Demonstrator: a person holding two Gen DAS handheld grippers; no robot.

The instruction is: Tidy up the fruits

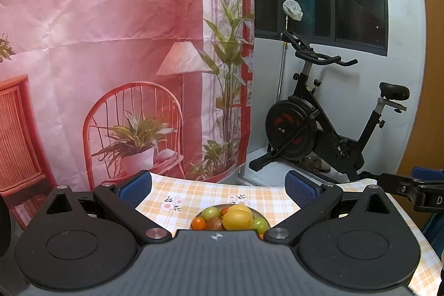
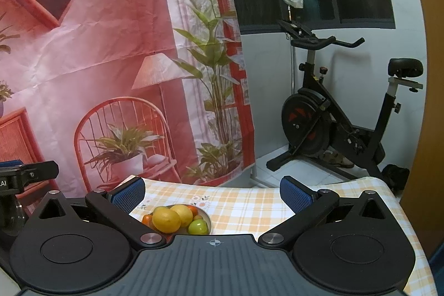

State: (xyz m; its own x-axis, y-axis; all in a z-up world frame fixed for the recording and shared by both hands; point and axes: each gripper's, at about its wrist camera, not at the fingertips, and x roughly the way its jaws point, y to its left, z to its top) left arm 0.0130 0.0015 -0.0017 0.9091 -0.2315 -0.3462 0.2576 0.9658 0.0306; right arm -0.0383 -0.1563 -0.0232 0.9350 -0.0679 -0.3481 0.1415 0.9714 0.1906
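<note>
Two grippers hang wide open and empty above the near table edge. The left gripper has the bowl of fruit dead ahead between its fingers. The right gripper sees the bowl ahead, off to its left. I judge the left better lined up. A lemon tops the pile. Beyond stands an exercise bike.

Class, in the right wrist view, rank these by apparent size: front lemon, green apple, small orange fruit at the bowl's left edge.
1. Front lemon
2. Green apple
3. Small orange fruit, partly hidden by the lemon
</note>
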